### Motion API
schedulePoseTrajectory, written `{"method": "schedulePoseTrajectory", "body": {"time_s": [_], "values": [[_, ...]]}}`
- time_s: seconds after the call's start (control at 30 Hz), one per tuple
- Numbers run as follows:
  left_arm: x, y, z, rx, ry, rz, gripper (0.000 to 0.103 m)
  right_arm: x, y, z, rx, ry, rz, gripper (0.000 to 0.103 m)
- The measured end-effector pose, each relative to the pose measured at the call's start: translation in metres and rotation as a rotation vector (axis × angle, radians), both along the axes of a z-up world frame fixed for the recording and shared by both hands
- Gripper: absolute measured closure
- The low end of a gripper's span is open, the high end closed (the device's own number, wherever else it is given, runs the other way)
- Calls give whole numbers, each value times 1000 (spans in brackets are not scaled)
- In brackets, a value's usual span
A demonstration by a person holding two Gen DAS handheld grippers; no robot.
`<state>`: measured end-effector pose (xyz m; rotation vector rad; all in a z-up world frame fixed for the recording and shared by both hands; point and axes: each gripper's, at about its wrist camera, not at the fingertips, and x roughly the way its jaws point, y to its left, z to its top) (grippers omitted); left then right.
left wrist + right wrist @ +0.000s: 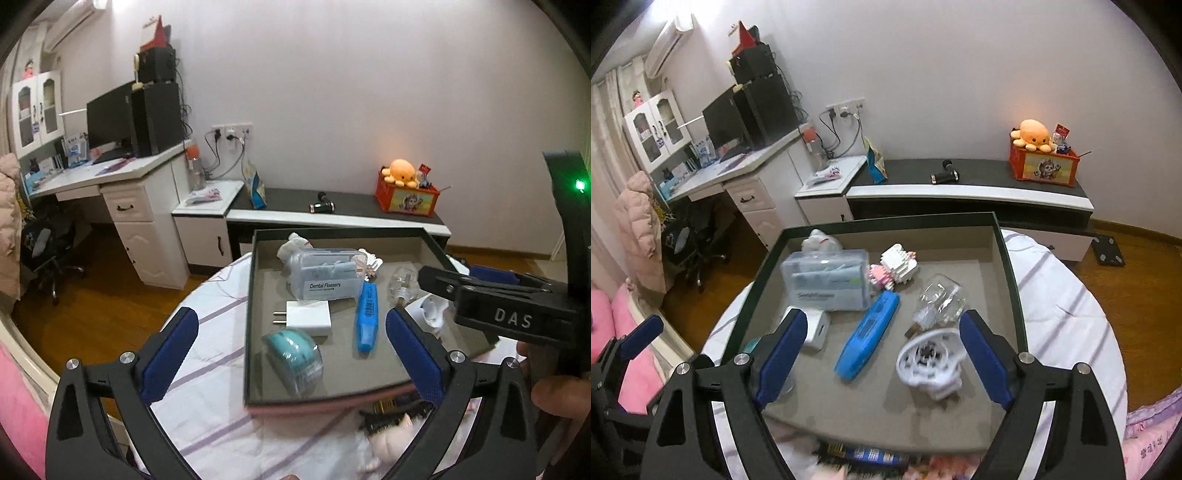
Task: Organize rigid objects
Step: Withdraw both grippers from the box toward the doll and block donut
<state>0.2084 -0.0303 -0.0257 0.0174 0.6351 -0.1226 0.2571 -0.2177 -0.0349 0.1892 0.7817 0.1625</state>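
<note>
1. We see the left gripper (291, 345) with its blue pads spread wide and nothing between them; the teal round case (293, 356) and the white charger plug (308, 314) lie in the tray just ahead of it.
2. We see the right gripper (882, 356) also well open and empty; the white ring-shaped part (929, 360) lies between its fingers without touching the pads, and the blue pen-like tool (868, 339) lies just to the left of that part.
3. Farther into the dark-rimmed tray (1008, 258) lie the floss box (827, 282), a clear bulb (940, 299) and a white block figure (899, 264).
4. The tray rests on a round bed with a white, purple-striped sheet (207, 354).
5. Beyond it stand a low bench (967, 192) carrying a red crate (1043, 166) with an orange plush octopus (1034, 134), and a white desk (110, 173) with a monitor (109, 116).
</note>
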Motion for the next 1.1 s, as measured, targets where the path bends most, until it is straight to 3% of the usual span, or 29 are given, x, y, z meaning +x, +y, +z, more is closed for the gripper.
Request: {"method": "schedulePoseTrajectory", "body": {"time_s": [0.43, 0.63, 0.67, 0.7, 1.1], "values": [[-77, 13, 12, -15, -26, 5, 0, -104, 11, 43, -48, -131, -7, 17], [-100, 17, 5, -28, -1, 7, 0, -139, 12, 48, -57, -161, -20, 14], [-105, 19, 6, -31, -2, 9, 0, -144, 12, 49, -60, -163, -21, 11], [-108, 20, 6, -34, -3, 12, 0, -149, 12, 50, -61, -167, -22, 0], [-156, 31, 15, -23, -21, 49, 0, -210, 9, 50, -19, -208, -37, 0]]}}
